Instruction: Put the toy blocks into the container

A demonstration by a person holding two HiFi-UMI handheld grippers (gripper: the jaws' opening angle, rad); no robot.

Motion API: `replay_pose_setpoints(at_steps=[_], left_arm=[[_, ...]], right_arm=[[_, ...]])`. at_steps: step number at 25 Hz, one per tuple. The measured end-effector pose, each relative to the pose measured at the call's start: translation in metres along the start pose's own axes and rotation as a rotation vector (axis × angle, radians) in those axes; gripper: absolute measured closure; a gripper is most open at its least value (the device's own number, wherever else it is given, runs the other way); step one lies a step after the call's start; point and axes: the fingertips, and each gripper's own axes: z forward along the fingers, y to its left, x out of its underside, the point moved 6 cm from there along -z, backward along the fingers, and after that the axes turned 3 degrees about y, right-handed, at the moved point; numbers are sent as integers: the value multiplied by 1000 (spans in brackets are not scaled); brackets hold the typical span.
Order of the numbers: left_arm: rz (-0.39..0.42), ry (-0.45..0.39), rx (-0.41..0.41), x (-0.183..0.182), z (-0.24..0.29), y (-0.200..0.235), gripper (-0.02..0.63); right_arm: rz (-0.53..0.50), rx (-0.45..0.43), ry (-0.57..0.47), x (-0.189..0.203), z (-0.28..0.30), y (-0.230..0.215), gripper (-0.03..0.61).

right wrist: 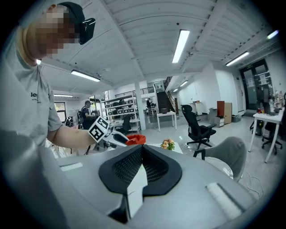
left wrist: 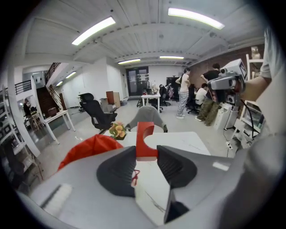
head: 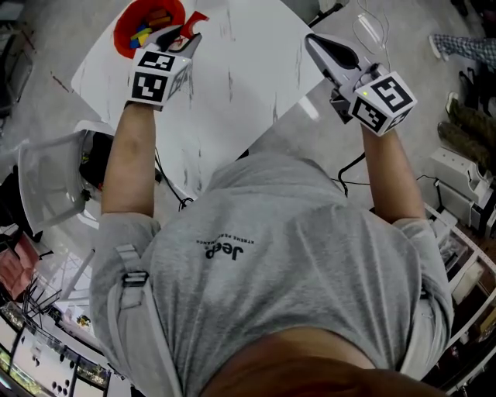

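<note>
My left gripper [head: 184,32] is shut on a red arch-shaped block [left wrist: 145,139], which stands upright between the dark pads, raised above the white table [head: 232,85]. The red container [head: 147,23] with several coloured blocks inside sits at the table's far left corner, just left of and below the held block [head: 195,18]. From the left gripper view the container [left wrist: 89,147] lies left of the jaws. My right gripper [head: 311,40] hovers over the table's right edge, shut with nothing in it; its pads [right wrist: 129,165] meet at the tips.
A small bunch of flowers [left wrist: 117,129] stands on the table beyond the container. A grey chair [left wrist: 146,115] is at the far side, a clear plastic chair [head: 54,178] at the left. A black office chair [left wrist: 99,114] and people stand further off.
</note>
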Motion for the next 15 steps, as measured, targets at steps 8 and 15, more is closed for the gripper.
replay_pose_setpoints(at_steps=[8,15], left_arm=[[-46,24,-121,1,-11,66,416],[-104,75,-153,21,-2,100,414]], right_arm=[[-10,-14,15,-9,26,-5,575],[-7,-23,33,-9,57,-5,575]])
